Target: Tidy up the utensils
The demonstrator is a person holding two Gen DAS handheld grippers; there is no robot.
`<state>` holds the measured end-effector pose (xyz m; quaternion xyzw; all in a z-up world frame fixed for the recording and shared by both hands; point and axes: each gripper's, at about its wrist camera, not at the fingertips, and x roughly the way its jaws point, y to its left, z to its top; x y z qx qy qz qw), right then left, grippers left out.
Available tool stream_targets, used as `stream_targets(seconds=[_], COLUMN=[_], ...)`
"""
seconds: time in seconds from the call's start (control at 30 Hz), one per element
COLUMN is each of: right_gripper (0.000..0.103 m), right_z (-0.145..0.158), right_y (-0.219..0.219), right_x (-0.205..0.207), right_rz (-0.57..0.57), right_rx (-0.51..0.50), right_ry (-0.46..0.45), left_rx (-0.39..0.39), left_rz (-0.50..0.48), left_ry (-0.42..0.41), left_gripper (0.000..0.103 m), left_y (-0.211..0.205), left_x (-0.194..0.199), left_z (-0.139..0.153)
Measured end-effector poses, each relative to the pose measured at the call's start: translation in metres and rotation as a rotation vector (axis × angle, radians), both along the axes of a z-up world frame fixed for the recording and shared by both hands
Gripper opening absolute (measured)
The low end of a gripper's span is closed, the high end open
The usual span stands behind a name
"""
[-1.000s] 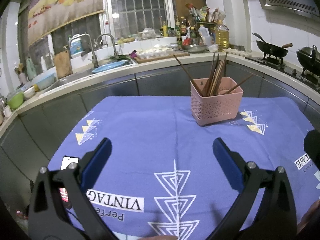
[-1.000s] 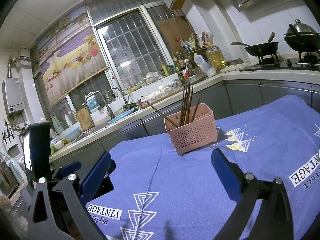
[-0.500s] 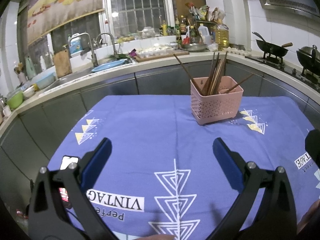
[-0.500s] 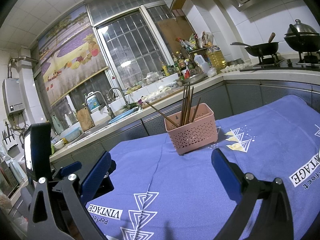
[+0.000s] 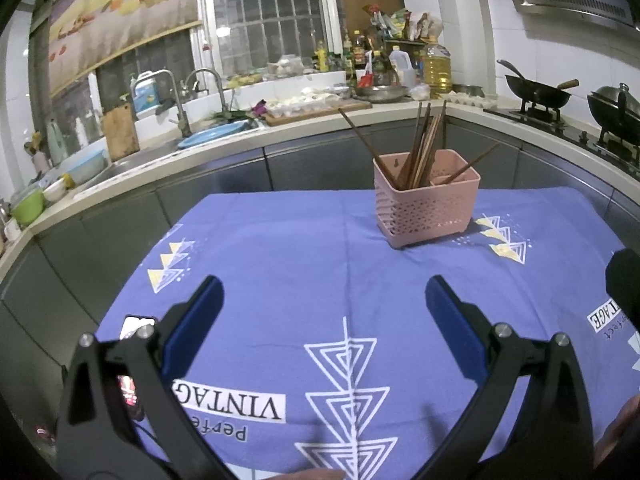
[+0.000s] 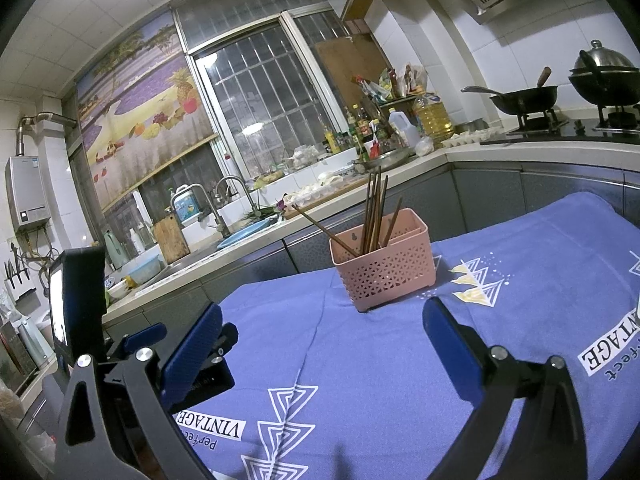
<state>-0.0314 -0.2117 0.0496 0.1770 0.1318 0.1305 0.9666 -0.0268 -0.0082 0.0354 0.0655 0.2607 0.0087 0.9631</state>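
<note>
Chopsticks (image 5: 420,148) stand near-upright in the pink basket (image 5: 428,208) at 1 o'clock from the left claw (image 5: 320,320); right claw (image 6: 320,344) sees it at 12; both claws spread apart, empty

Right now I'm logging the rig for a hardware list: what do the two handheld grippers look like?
Both look alike: the left gripper and right gripper have black triangular-frame arms with silver bolts, ending in flat, textured blue pads. The right wrist view also shows a black box with a lit screen on the left gripper.
</note>
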Motion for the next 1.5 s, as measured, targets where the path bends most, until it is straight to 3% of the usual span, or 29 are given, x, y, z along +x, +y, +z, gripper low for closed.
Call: stream_targets(seconds=[1.5], right_gripper=[0.099], right_z=[-0.0002], right_y=[-0.001], right_x=[0.0007], right_rz=[0.0], right_rx=[0.002], right_ry=[0.001], left_rx=[0.009], left_rz=[-0.002], left_ry=[0.013], left_gripper=[0.097], left_y=[-0.0017], left_x=[-0.0009], left_z=[-0.003])
